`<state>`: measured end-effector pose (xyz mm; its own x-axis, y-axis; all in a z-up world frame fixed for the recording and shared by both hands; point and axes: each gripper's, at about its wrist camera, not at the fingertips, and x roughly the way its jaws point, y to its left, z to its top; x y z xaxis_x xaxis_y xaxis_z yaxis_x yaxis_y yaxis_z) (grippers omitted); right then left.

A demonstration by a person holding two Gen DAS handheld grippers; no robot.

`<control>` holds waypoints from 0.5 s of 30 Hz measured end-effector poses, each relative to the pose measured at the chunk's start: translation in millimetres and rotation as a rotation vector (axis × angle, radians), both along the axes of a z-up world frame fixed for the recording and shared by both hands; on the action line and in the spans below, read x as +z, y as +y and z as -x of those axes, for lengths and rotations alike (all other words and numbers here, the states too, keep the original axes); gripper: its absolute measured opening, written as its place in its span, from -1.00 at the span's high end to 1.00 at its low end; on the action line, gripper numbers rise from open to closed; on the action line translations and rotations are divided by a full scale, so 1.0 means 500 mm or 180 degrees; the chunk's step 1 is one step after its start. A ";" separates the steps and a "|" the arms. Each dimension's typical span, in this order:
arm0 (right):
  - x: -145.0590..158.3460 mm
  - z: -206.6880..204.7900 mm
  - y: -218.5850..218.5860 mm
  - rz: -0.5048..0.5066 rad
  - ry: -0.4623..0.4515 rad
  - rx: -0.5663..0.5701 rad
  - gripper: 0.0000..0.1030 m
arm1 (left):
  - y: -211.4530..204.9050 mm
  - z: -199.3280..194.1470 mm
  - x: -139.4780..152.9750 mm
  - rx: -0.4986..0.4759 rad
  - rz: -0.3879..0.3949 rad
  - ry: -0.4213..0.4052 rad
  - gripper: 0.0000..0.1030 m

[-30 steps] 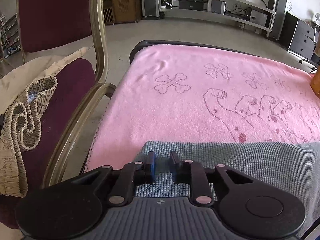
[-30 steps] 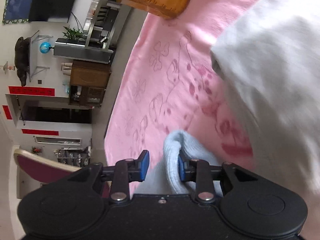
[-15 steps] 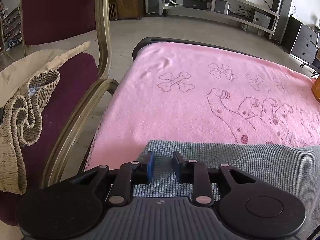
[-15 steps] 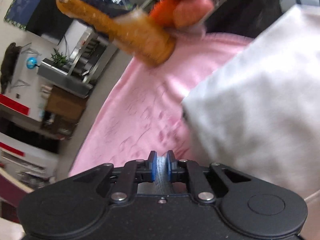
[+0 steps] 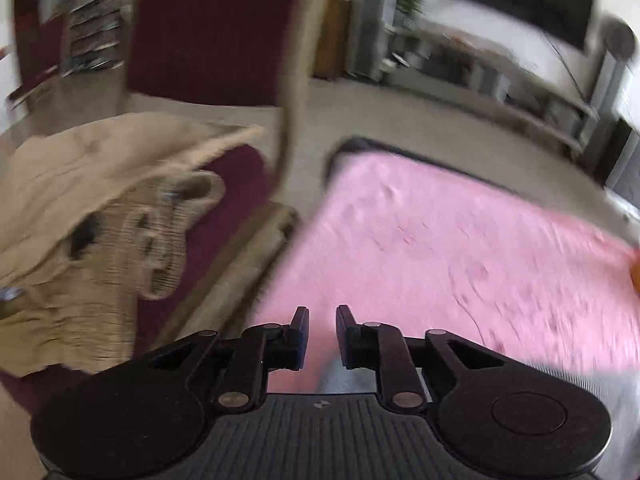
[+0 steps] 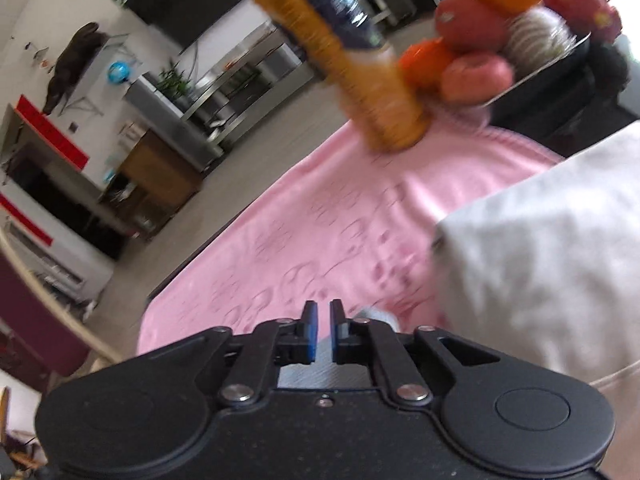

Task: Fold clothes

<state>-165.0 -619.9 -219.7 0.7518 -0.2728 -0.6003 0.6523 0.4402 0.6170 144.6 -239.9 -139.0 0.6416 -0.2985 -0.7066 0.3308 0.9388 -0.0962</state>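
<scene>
A grey-blue waffle-knit garment [image 5: 560, 380] lies on the pink blanket [image 5: 440, 248] and drops out of the bottom of the blurred left wrist view. My left gripper [image 5: 322, 330] is open with a narrow gap, raised above the garment's edge, with nothing between its fingers. In the right wrist view my right gripper [image 6: 323, 330] is nearly closed, its blue pads a thin gap apart with nothing visible between them; a small fold of the garment [image 6: 376, 316] shows just right of it. A pale grey folded cloth [image 6: 540, 264] lies to the right.
A maroon chair [image 5: 216, 32] with beige clothes [image 5: 80, 184] stands left of the table. An orange bottle [image 6: 344, 64] and a tray of fruit [image 6: 500, 32] stand at the blanket's far end. The table edge [image 5: 348, 146] borders bare floor.
My left gripper lifted off the garment and swung up and left. My right gripper closed from open around the fold to nearly shut, and tilted up toward the bottle and fruit.
</scene>
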 end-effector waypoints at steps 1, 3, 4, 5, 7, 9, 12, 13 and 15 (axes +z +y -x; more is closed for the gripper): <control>-0.003 -0.004 0.003 -0.0050 -0.0015 0.0044 0.78 | 0.004 -0.008 -0.003 0.0006 0.0050 0.0060 0.79; -0.016 -0.011 0.006 -0.0171 -0.0030 0.0117 0.78 | -0.004 -0.019 -0.016 -0.0102 0.0106 0.0205 0.80; -0.023 -0.014 0.006 -0.0253 -0.0042 0.0151 0.78 | -0.016 -0.019 -0.023 -0.0222 0.0090 0.0266 0.80; -0.032 -0.017 0.004 -0.0357 -0.0055 0.0176 0.78 | -0.033 -0.017 -0.032 -0.0347 0.0048 0.0302 0.80; -0.055 -0.023 -0.005 -0.0586 -0.0080 0.0201 0.77 | -0.066 -0.008 -0.052 -0.0527 -0.0087 0.0333 0.79; -0.082 -0.022 -0.018 -0.0745 0.0042 0.0083 0.90 | -0.093 -0.001 -0.078 -0.0604 -0.0344 0.0320 0.78; -0.082 -0.012 -0.021 -0.0349 0.0717 -0.0328 1.00 | -0.119 0.011 -0.120 -0.0538 -0.0946 0.0149 0.75; -0.079 -0.008 -0.019 -0.0159 0.0980 -0.0480 1.00 | -0.114 0.015 -0.122 -0.0485 -0.1008 0.0120 0.64; -0.074 0.009 -0.019 -0.0049 0.1106 -0.0568 1.00 | -0.096 0.027 -0.103 -0.0406 -0.0956 0.0056 0.68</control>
